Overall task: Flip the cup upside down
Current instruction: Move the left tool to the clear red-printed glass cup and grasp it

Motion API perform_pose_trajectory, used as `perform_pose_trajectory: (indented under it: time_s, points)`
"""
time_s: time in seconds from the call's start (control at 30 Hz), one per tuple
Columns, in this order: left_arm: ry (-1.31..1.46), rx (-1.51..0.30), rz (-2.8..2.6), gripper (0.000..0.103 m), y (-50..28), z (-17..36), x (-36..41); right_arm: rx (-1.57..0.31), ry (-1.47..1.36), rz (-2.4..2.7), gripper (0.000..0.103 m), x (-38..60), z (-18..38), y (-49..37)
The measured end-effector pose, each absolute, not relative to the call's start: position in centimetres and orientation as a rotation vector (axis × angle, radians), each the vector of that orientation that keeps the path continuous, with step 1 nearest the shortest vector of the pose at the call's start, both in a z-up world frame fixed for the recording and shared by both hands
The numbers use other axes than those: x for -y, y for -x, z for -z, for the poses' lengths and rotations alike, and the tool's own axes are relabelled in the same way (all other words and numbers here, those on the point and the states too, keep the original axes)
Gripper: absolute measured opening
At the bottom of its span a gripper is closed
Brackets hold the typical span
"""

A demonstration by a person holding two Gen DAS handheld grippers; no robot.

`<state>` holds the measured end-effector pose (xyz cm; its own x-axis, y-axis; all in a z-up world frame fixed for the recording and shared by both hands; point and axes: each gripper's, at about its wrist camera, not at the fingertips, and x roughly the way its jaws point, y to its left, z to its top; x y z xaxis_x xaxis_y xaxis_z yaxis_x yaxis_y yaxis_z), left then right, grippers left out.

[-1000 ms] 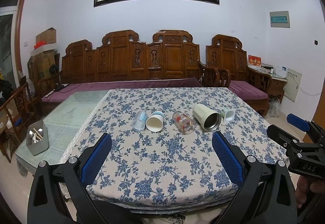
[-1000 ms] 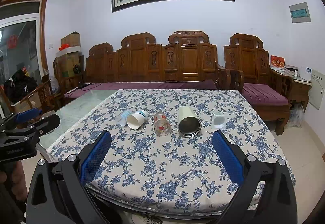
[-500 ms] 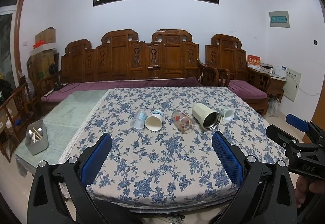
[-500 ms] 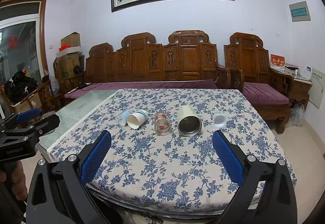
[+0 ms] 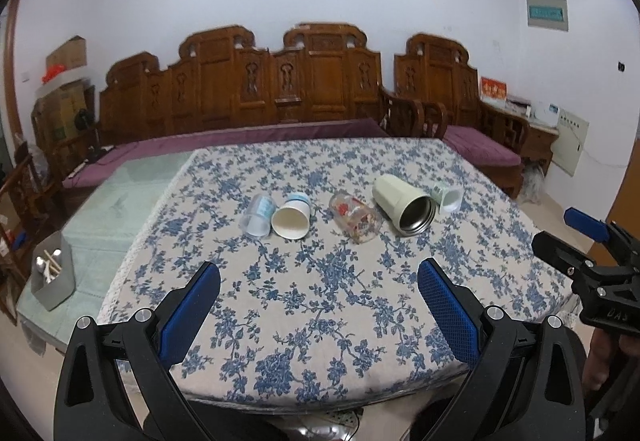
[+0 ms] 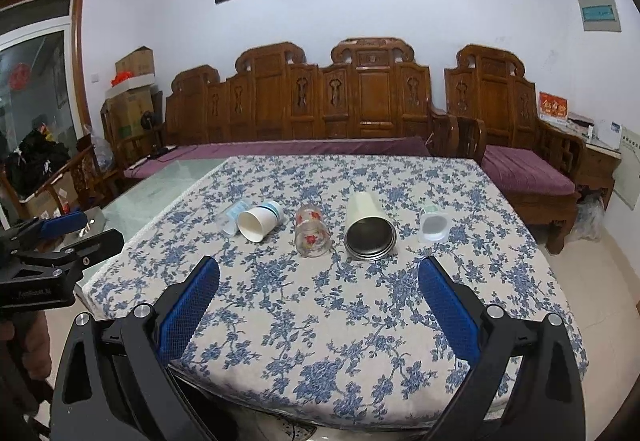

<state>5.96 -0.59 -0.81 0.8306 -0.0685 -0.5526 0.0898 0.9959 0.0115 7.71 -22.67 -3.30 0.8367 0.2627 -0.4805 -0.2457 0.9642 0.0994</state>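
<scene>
Several cups lie on their sides in a row on the floral tablecloth [image 5: 320,301]: a clear plastic cup [image 5: 258,215], a white paper cup [image 5: 292,221], a glass with red flowers [image 5: 356,222], a cream metal tumbler [image 5: 402,204] and a small pale cup [image 5: 449,197]. The right wrist view shows the same row: the clear cup [image 6: 231,216], paper cup [image 6: 258,222], glass [image 6: 311,230], tumbler [image 6: 369,227], small cup [image 6: 433,225]. My left gripper [image 5: 319,301] is open and empty above the near table edge. My right gripper [image 6: 319,299] is open and empty, also short of the cups.
A carved wooden bench [image 5: 280,89] with purple cushions stands behind the table. A grey holder with utensils [image 5: 52,273] sits on the green glass strip at the left. The right gripper shows at the left view's right edge [image 5: 592,269]; the left gripper shows at the right view's left edge [image 6: 48,257].
Both views have tilted down and drawn a little closer to the table; the cups sit slightly lower and larger in frame. Both grippers stay open. The cups have not moved.
</scene>
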Motion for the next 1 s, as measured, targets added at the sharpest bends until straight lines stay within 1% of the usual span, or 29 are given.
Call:
perform_pose_trajectory:
  time_s: [0.03, 0.1, 0.17, 0.2, 0.3, 0.5, 0.77, 0.87, 0.97, 1.0]
  points:
    - [-0.041, -0.595, 0.09, 0.095, -6.7, 0.9, 0.6, -0.522, -0.033, -0.269, 0.1, 22.8, 3.5, -8.3]
    - [-0.045, -0.62, 0.102, 0.095, -8.3, 1.1, 0.6, -0.554, -0.037, -0.276, 0.095, 23.1, 4.2, -10.3]
    - [-0.04, -0.647, 0.118, 0.095, -9.9, 1.5, 0.7, -0.585, -0.037, -0.284, 0.091, 23.3, 5.1, -12.1]
    - [-0.035, -0.666, 0.127, 0.095, -11.0, 1.8, 0.6, -0.598, -0.036, -0.287, 0.087, 23.4, 5.4, -12.7]
    - [-0.029, -0.713, 0.148, 0.095, -13.7, 2.8, 0.9, -0.652, -0.024, -0.286, 0.084, 23.5, 7.2, -15.3]
    - [-0.04, -0.789, 0.176, 0.095, -18.7, 4.9, 1.7, -0.748, -0.036, -0.274, 0.084, 24.3, 10.4, -19.0]
    - [-0.055, -0.858, 0.201, 0.095, -25.8, 7.1, 3.6, -0.813, -0.039, -0.272, 0.084, 24.4, 12.5, -22.9]
    - [-0.057, -0.886, 0.208, 0.089, -28.4, 8.2, 4.2, -0.831, -0.034, -0.278, 0.084, 24.2, 13.4, -24.1]
    - [-0.04, -0.918, 0.211, 0.087, -30.8, 9.4, 4.5, -0.851, -0.031, -0.282, 0.084, 24.0, 14.3, -24.9]
    - [-0.03, -0.931, 0.213, 0.084, -31.6, 9.8, 4.5, -0.856, -0.03, -0.283, 0.084, 23.9, 14.5, -25.1]
